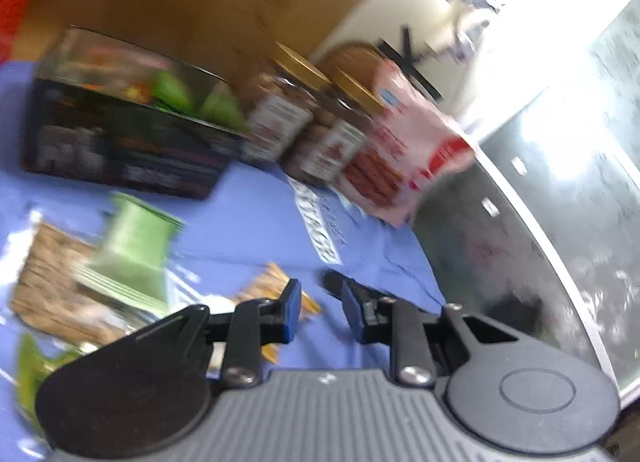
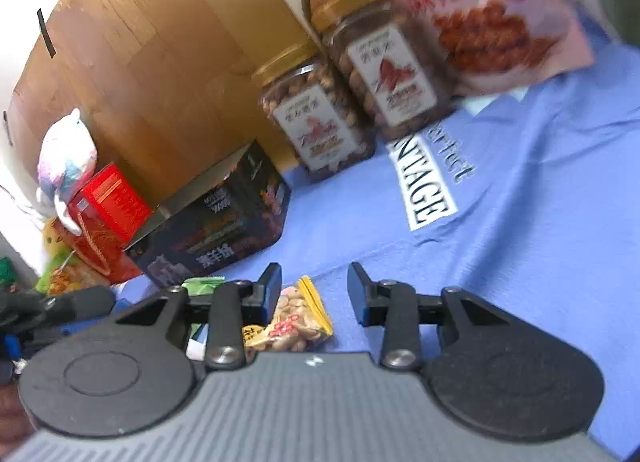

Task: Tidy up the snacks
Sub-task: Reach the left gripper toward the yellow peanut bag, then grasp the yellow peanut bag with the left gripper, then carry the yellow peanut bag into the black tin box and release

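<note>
Both views are blurred. My left gripper (image 1: 318, 294) is open and empty above a blue cloth (image 1: 248, 222). A small yellow snack packet (image 1: 272, 286) lies just left of its fingers. My right gripper (image 2: 314, 282) is open and empty; a yellow nut packet (image 2: 296, 322) lies on the cloth (image 2: 520, 222) between and below its fingers. A dark open box (image 1: 124, 142) holds packets. Two gold-lidded nut jars (image 1: 280, 118) (image 2: 316, 126) stand beside a pink snack bag (image 1: 404, 154) (image 2: 488, 10).
A green packet (image 1: 136, 250) and a brown cracker pack (image 1: 48, 282) lie at the left. A cardboard box (image 2: 160, 62) stands behind the dark box (image 2: 216, 222). A red box (image 2: 108, 202) is far left. The grey table edge (image 1: 520, 222) runs on the right.
</note>
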Demonstrator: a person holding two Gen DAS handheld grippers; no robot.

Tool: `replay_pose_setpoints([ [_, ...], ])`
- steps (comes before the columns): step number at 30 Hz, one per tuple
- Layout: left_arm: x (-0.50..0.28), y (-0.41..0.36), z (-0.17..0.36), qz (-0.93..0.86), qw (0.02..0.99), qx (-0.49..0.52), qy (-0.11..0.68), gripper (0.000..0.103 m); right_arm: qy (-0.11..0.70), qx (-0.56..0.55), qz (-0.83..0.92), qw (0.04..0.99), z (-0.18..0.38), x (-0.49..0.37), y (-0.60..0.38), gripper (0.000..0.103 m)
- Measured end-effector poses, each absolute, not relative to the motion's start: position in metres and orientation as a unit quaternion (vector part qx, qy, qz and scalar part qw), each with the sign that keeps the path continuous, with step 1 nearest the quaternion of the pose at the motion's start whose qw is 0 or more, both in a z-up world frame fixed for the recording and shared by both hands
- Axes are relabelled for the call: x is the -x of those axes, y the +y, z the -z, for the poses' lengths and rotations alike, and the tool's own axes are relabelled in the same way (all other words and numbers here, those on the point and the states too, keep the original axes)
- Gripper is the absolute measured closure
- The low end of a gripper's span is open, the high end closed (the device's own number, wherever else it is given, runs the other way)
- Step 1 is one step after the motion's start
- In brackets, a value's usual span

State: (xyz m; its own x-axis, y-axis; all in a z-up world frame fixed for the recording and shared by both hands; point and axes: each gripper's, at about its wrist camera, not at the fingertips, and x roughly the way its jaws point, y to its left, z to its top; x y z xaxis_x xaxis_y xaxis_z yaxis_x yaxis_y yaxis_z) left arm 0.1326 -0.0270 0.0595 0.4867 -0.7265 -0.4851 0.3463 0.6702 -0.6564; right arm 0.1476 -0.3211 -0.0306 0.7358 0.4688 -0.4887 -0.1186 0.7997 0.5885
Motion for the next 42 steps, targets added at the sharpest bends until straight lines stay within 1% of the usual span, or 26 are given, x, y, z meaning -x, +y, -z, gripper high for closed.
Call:
replay_pose_setpoints([
  [1,-0.128,-0.034,-0.058,0.324,0.827,0.239,0.393,0.08,0.336,-0.268,-0.177,0.885,0.033,-0.154,-0.318,0.063],
  [2,-0.124,-0.039,-0.055,0.321,0.828,0.234,0.396,0.08,0.347,-0.262,-0.188,0.881,0.034,-0.158,-0.314,0.066],
  [3,-0.119,-0.042,-0.051,0.312,0.832,0.226,0.399,0.08,0.355,-0.254,-0.196,0.878,0.036,-0.157,-0.31,0.073],
  [5,-0.11,-0.045,-0.044,0.289,0.841,0.211,0.406,0.08,0.354,-0.243,-0.208,0.879,0.037,-0.15,-0.304,0.077],
  [8,-0.099,-0.04,-0.031,0.269,0.844,0.202,0.417,0.08,0.347,-0.266,-0.218,0.873,0.035,-0.136,-0.314,0.091],
  [9,-0.096,-0.038,-0.026,0.266,0.844,0.2,0.42,0.078,0.344,-0.279,-0.224,0.868,0.034,-0.131,-0.319,0.095],
  [11,-0.092,-0.032,-0.019,0.263,0.842,0.204,0.424,0.077,0.333,-0.291,-0.227,0.868,0.034,-0.114,-0.326,0.096],
  [14,-0.091,-0.027,-0.013,0.268,0.832,0.217,0.434,0.076,0.329,-0.305,-0.221,0.866,0.033,-0.086,-0.339,0.096],
  [16,-0.09,-0.028,-0.013,0.277,0.827,0.223,0.436,0.07,0.326,-0.313,-0.215,0.866,0.031,-0.069,-0.35,0.096],
  [19,-0.088,-0.044,-0.016,0.312,0.817,0.215,0.434,0.068,0.318,-0.31,-0.188,0.876,0.029,-0.046,-0.365,0.096],
  [22,-0.09,-0.064,-0.011,0.348,0.794,0.214,0.451,0.065,0.314,-0.299,-0.168,0.885,0.03,-0.029,-0.374,0.086],
  [24,-0.091,-0.075,-0.006,0.353,0.786,0.208,0.462,0.064,0.313,-0.306,-0.164,0.884,0.034,-0.023,-0.377,0.065],
  [26,-0.094,-0.082,0.002,0.358,0.773,0.217,0.476,0.06,0.31,-0.305,-0.162,0.886,0.037,-0.021,-0.375,0.06],
  [29,-0.099,-0.087,0.011,0.361,0.762,0.235,0.483,0.06,0.31,-0.29,-0.163,0.891,0.038,-0.028,-0.367,0.06],
  [30,-0.101,-0.088,0.012,0.362,0.761,0.239,0.482,0.064,0.307,-0.281,-0.166,0.894,0.038,-0.028,-0.366,0.06],
  [31,-0.102,-0.09,0.013,0.36,0.762,0.238,0.483,0.069,0.308,-0.267,-0.17,0.897,0.037,-0.029,-0.361,0.063],
  [32,-0.103,-0.091,0.014,0.358,0.762,0.237,0.484,0.072,0.31,-0.249,-0.175,0.901,0.037,-0.03,-0.356,0.072],
  [33,-0.104,-0.091,0.014,0.357,0.762,0.236,0.486,0.076,0.308,-0.235,-0.172,0.906,0.037,-0.029,-0.351,0.076],
  [34,-0.103,-0.091,0.013,0.358,0.763,0.234,0.485,0.078,0.305,-0.228,-0.17,0.909,0.036,-0.029,-0.349,0.076],
  [36,-0.099,-0.089,0.006,0.362,0.77,0.224,0.475,0.079,0.302,-0.235,-0.173,0.908,0.034,-0.029,-0.352,0.081],
  [39,-0.097,-0.078,-0.013,0.369,0.784,0.223,0.447,0.08,0.284,-0.249,-0.189,0.906,0.021,-0.038,-0.351,0.082],
  [42,-0.108,-0.059,-0.037,0.362,0.802,0.232,0.415,0.08,0.26,-0.235,-0.213,0.912,-0.002,-0.058,-0.335,0.082],
])
